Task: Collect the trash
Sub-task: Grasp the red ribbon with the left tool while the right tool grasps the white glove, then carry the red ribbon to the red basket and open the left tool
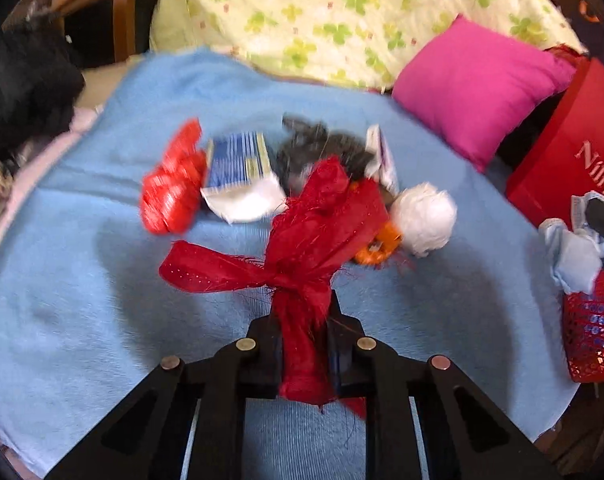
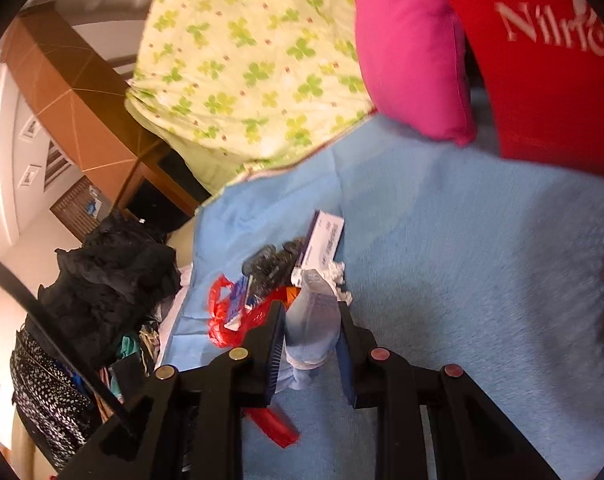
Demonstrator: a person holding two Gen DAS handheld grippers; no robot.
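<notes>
Left gripper (image 1: 302,312) clamps red ribbon (image 1: 302,248); right gripper (image 2: 309,320) seemingly pale cloth (image 2: 311,320).

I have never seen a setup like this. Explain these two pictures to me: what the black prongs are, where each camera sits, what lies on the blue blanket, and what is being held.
Each picture comes from a camera on a hand-held two-finger gripper. In the left view, the left gripper is shut on a red ribbon. In the right view, the right gripper is shut on a pale blue cloth. On the blue blanket lie a red wrapper, a blue striped packet and a white paper ball. A red bag stands nearby.
</notes>
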